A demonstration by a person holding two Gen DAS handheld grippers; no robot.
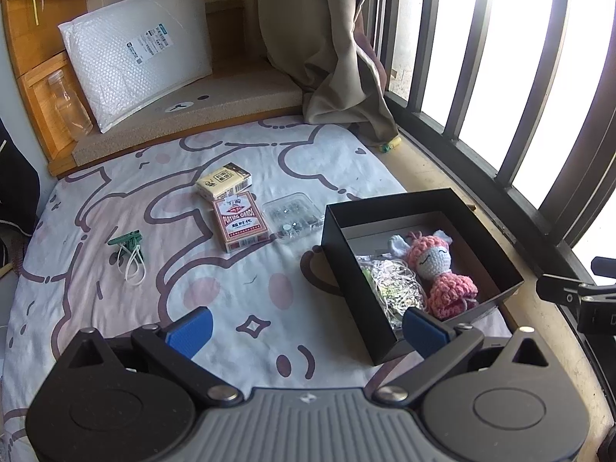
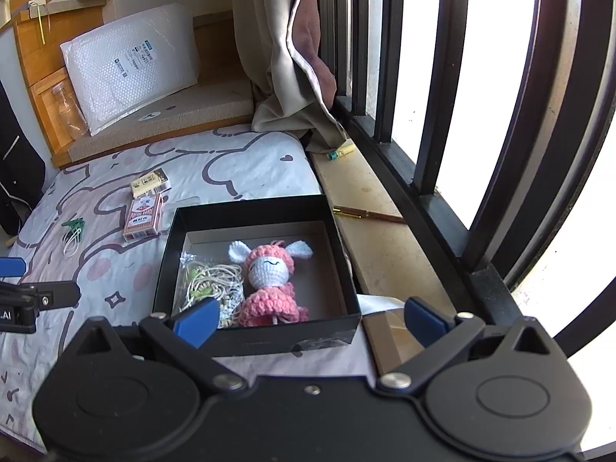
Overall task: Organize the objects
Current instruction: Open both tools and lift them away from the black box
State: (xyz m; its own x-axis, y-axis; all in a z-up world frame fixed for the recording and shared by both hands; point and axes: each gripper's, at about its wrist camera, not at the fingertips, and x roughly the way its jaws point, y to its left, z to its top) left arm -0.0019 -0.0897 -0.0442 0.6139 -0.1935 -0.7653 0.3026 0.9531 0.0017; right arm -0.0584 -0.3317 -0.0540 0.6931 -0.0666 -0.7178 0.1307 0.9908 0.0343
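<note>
**Left wrist view: loose items lie outside the box**

Left wrist view: the left gripper [image 1: 306,331] hangs with jaws open and empty at lower centre. The red deck [image 1: 240,220], marked "PLAYING CARDS", lies mid-frame on the bed [image 1: 115,200]; a grab could snag the sheet.

Right wrist view: the right gripper [image 2: 310,321] has jaws spread wide, holding nothing, over the black box [image 2: 261,208], centre. Closing low could shove its wall. The left gripper's body reads ".AI".

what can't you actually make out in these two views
- Clear plastic case: contents too small in the left wrist view; the black box wall hides nearly all of it in the right wrist view.
- Bag of cords: partly behind the right gripper finger.
- Shipping label on the white mailer: print too small.
</note>
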